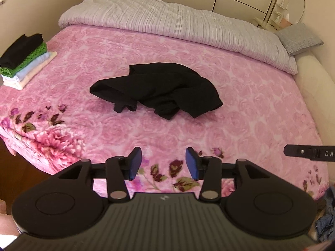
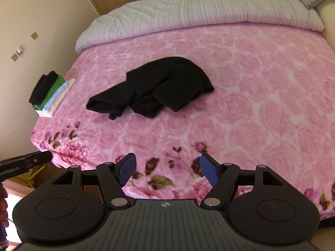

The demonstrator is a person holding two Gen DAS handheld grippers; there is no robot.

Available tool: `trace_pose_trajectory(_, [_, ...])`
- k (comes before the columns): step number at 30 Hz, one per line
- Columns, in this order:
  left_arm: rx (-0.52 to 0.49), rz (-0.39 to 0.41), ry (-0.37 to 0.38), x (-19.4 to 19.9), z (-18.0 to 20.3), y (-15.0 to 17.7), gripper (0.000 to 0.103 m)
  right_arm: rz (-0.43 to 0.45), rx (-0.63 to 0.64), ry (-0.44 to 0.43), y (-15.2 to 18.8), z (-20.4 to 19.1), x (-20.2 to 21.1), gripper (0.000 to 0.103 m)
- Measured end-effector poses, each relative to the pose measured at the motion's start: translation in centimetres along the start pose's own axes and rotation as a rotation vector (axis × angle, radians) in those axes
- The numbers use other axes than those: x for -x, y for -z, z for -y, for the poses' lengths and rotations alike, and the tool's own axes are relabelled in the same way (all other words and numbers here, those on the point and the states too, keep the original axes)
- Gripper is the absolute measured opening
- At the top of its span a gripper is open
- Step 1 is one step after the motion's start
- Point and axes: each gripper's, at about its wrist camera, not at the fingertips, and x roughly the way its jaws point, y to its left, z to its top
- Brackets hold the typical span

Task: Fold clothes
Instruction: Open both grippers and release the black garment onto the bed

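A crumpled black garment (image 1: 156, 90) lies bunched in the middle of a pink rose-patterned blanket (image 1: 240, 108) that covers a bed. In the left wrist view it sits at the centre of the frame; in the right wrist view the same garment (image 2: 152, 85) lies a little left of centre. Nothing touches it, and both claws are well short of it, over the flowered edge of the blanket at the bottom of each frame.

The left gripper (image 1: 162, 163) fills the lower part of its own view. Its two blue pads (image 1: 135, 163) stand apart with a clear gap, and only blanket shows between them; it holds nothing. The right gripper (image 2: 167, 170) is at the bottom of its own view, its blue pads spread wider than the left one's, also with nothing between them.

A stack of folded clothes (image 1: 25, 59) rests at the left edge of the blanket, in the upper left of the left wrist view: black on top, then green, pale blue and cream. The same stack appears at the left of the right wrist view, well apart from the black garment.

A pale ribbed quilt (image 1: 178, 25) lies rolled along the far side of the bed, across the top of the frame, with a grey pillow (image 1: 299, 37) at its right end.
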Motion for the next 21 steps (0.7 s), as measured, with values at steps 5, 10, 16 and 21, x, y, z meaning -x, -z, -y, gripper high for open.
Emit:
trace_pose_trajectory(5, [-0.028,0.012,-0.017,0.4,-0.8,-0.1,0.043,-0.008,0.01,0.035,0.2,-0.7,-0.4,0.075])
trace_pose_trajectory(10, [-0.053,0.009,-0.033,-0.1,-2.7,-0.5,0.046,-0.026,0.016,0.078,-0.1,-2.0,-1.9,0.076])
trace_pose_trajectory(16, [-0.089,-0.005,-0.026,-1.3,-6.2,-1.8,0.048,-0.049,0.0,0.113,-0.7,-4.5,-4.3,0.077])
trace_pose_trajectory(21, [-0.135,-0.011,-0.011,-2.6,-9.3,-3.8,0.05,-0.038,-0.018,0.13,-1.6,-7.3,-5.9,0.079])
